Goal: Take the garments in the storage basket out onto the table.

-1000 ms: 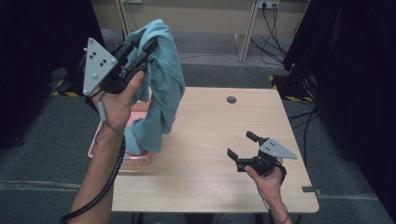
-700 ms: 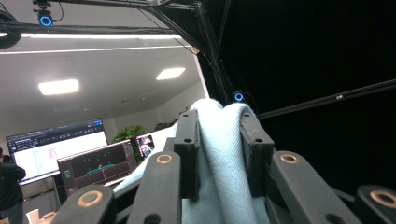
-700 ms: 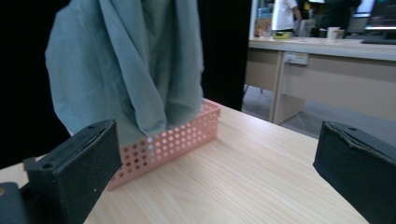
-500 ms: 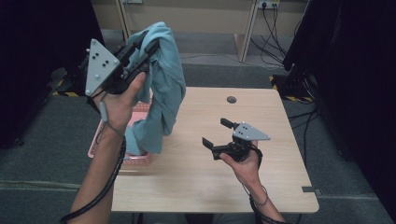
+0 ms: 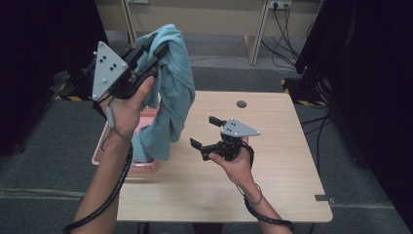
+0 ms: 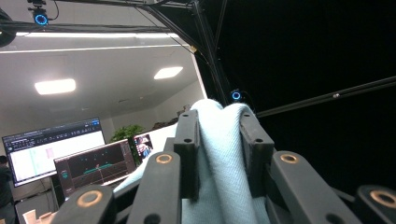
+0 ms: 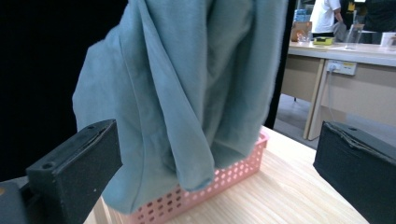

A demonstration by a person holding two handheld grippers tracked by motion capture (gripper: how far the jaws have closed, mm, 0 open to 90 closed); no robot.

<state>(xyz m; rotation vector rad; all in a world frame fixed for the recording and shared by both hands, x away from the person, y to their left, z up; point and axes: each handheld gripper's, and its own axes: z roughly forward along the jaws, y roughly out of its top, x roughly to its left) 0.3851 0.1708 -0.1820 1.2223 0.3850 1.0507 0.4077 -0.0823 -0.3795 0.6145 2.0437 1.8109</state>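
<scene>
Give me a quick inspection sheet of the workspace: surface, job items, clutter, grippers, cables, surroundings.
Surface: wooden table, round grommet hole.
Job's things: teal cloth lifted, lower end hanging into pink basket at the table's left edge.
Clutter: nothing seen.
Grippers: left gripper raised, shut on the cloth; right gripper open, aimed at the hanging cloth.
Cables: one trails along each forearm; more by the far wall.
Surroundings: grey floor, dark curtains at both sides.

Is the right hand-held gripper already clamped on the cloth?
No: in the right gripper view, the right hand-held gripper has its jaws wide apart, with the teal cloth hanging beyond them over the pink basket.
</scene>
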